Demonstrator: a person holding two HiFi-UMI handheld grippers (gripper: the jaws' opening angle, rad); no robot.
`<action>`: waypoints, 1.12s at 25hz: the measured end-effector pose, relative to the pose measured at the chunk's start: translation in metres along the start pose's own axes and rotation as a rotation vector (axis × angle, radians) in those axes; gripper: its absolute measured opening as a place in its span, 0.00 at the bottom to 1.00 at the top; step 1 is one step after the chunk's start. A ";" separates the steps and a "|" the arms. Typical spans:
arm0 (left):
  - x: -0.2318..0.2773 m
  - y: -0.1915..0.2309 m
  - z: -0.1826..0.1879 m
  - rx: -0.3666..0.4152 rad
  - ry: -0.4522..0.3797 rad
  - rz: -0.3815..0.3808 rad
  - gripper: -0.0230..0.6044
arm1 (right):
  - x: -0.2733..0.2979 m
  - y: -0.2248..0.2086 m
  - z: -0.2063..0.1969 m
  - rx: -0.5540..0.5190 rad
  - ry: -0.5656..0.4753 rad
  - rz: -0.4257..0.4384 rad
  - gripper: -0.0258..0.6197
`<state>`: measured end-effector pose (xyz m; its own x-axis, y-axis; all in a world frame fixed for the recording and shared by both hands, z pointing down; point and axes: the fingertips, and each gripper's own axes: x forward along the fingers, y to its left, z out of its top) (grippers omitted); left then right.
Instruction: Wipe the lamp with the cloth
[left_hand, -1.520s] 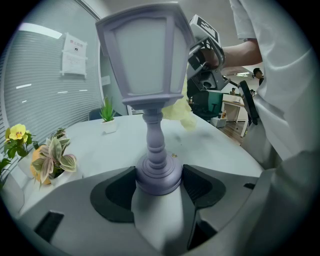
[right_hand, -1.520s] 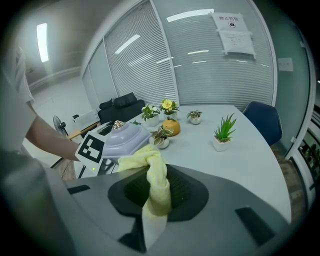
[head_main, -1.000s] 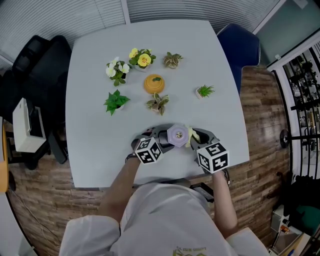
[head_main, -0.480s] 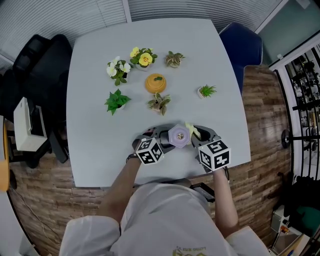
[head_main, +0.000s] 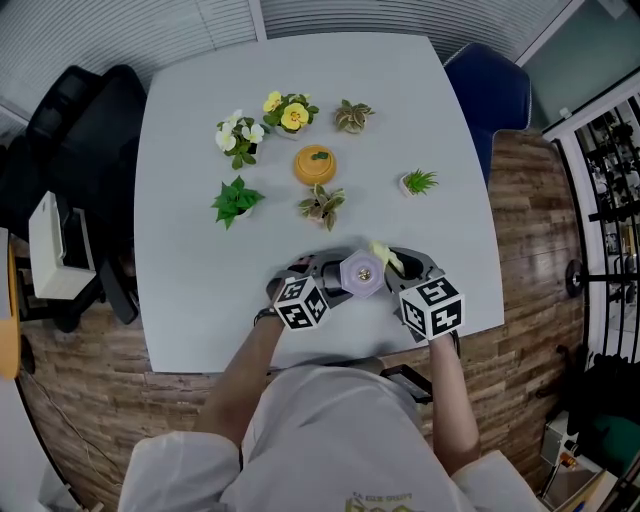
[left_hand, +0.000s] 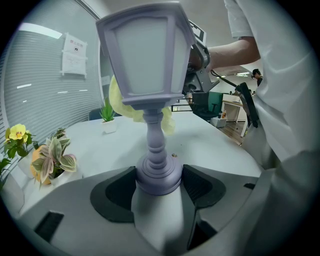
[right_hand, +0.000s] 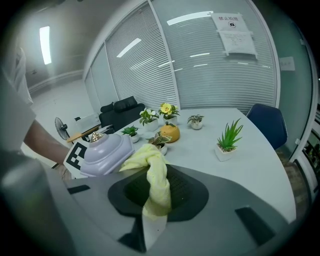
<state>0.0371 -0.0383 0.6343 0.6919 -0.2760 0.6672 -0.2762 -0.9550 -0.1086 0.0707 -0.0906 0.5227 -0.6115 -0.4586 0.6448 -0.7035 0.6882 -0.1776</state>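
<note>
A lilac lantern-shaped lamp (head_main: 361, 272) stands upright near the table's front edge. My left gripper (head_main: 328, 278) is shut on the lamp's round base (left_hand: 159, 172), with a dark pad (left_hand: 114, 192) against each side of it. My right gripper (head_main: 397, 268) is shut on a yellow cloth (right_hand: 156, 182). The cloth's free end (head_main: 384, 256) lies against the lamp's right side, just under its roof (right_hand: 104, 152). In the left gripper view the cloth (left_hand: 119, 102) shows behind the lamp's shade (left_hand: 145, 52).
Several small potted plants (head_main: 233, 202) and a round orange pot (head_main: 314, 165) stand across the middle and far part of the white table (head_main: 190, 290). A lone spiky plant (head_main: 417, 182) sits at the right. A blue chair (head_main: 490, 90) stands past the far right corner.
The right gripper and the cloth have shifted only slightly against the lamp. The left gripper and the lamp stay where they were.
</note>
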 end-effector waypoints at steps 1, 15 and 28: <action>0.000 0.000 0.000 0.000 0.000 0.000 0.52 | 0.000 0.000 0.001 -0.003 0.000 0.003 0.15; 0.001 0.001 0.000 0.000 0.000 0.003 0.52 | 0.008 -0.003 0.004 -0.039 0.004 0.042 0.15; 0.000 0.000 0.000 0.000 0.000 0.002 0.52 | 0.015 -0.004 0.008 -0.083 0.002 0.077 0.15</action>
<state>0.0370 -0.0380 0.6343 0.6911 -0.2782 0.6670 -0.2778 -0.9543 -0.1102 0.0611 -0.1046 0.5273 -0.6616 -0.4017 0.6332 -0.6220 0.7656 -0.1642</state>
